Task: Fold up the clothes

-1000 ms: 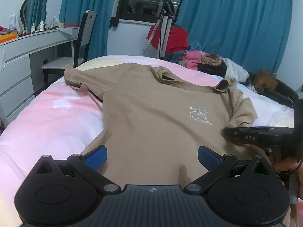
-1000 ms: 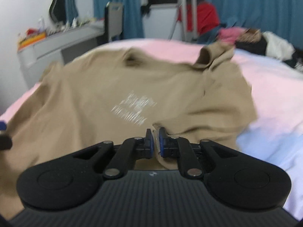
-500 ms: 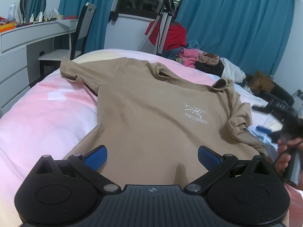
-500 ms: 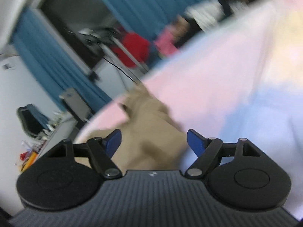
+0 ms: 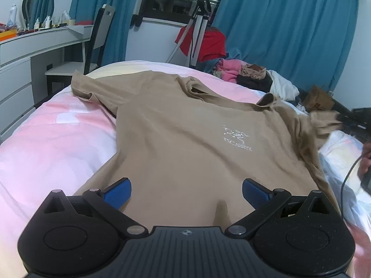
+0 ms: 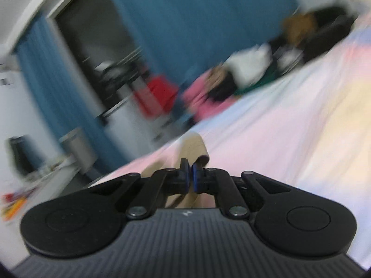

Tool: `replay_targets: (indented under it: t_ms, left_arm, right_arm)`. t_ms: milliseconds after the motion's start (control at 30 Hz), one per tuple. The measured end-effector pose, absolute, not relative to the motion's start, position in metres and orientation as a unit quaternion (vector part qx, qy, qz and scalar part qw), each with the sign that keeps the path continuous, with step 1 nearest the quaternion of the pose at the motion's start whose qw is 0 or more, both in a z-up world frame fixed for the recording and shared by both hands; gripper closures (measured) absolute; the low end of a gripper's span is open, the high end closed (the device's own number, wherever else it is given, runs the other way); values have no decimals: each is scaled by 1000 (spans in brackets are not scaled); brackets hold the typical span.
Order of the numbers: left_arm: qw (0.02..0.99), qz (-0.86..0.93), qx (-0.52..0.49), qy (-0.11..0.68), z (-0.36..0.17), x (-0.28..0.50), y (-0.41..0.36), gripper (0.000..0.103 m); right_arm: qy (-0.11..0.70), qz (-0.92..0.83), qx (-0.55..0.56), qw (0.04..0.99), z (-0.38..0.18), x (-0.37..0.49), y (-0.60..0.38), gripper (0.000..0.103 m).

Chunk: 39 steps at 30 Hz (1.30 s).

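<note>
a tan short-sleeved cotton t-shirt (image 5: 185, 134) with a small white printed logo on the chest lies spread front-up on a bed covered by a soft pastel sheet (image 5: 53, 143) in washed pink, white and pale yellow patches. the fabric looks matte and thin, mostly smooth across the body, with a shallow crease running up from the hem and rumpled folds at the ribbed collar. one sleeve lies flat toward the far left of the bed; the other side is bunched and drawn out to the right.

the left gripper (image 5: 186, 192) hovers low over the hem of the shirt, its blue ribbed pads (image 5: 117, 193) set wide apart with bare tan cloth between them, gripping nothing; whether the pads graze the fabric cannot be told.

the right gripper (image 6: 190, 180) has its blue pads pressed together on a narrow fold of the tan cloth, which rises in a small loop just beyond the fingertips (this view is tilted and heavily motion-blurred). in the left wrist view the same gripper shows only as a dark smear at the right edge, touching the pulled-out sleeve.

behind the bed hang teal pleated curtains (image 5: 285, 34), with a heap of pink, white and dark clothes (image 5: 250, 74) at the far edge.
</note>
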<state>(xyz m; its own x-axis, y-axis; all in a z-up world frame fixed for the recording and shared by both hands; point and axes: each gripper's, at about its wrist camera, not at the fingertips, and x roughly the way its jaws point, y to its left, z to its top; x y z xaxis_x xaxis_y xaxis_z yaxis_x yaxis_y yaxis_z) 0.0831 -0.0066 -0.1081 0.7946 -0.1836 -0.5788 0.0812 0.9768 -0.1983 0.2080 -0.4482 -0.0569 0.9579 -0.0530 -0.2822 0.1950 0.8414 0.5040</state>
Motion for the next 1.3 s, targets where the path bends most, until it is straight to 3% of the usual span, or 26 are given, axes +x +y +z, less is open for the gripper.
replay_targets:
  t_ms: [233,367,400,467,500,667,800,867,1033,1100,1133,1167,1233,1300]
  left_arm:
    - [948,-70,-58,306,-109,82,-16,0]
    - [951,-69,-46,299,-108,80,-18,0]
    - [951,-69,-46,299,-108,79,-18,0]
    - [950,-70,-48,301,-107,78,-16,0]
    - [949,-70,-52,303,-107,77,-15,0]
    - [946,-72,-68,308,-104,74,-8,0]
    - [945,-73,-74,311,-103,73,-7,0]
    - [944,-74,-77,314,-104,73,-6,0]
    - [943,-73,-78,314,-106,76,-7,0]
    - [943,-74,-78,315,-107,77,-7,0]
    - [943,-74,-78,314,-107,77,-7,0]
    - [943,-74,-77,315,-108,77,-7,0]
    - [943,-74,-75,315,-108,78,-7,0]
    - [943,-73,-75,315,-109,78,-6,0]
  right_arm:
    - [149,-257,349,889,-98,183,-527,94]
    - [180,-192,408,874,-107,174,-531,90]
    - [186,-164,412,877,-103,172,-526,76]
    - [192,-115,419,880,-92,163,-508,24]
    - [195,-100,423,879,-87,159,-498,16]
    - [246,-29,492,835,-82,152,-463,16]
    - [285,-21,549,785,-113,163,-445,15]
    - [294,-35,568,768,-126,172,-441,15]
    - [224,-64,574,785,-148,189,-450,16]
    - [206,-73,548,807,-148,198,-450,30]
    - [209,-83,528,819,-146,202,-451,43]
    - [211,-92,508,830,-144,205,-453,68]
    - [213,-111,473,848,-141,209,-456,96]
    - [198,-128,473,849,-137,196,-467,96]
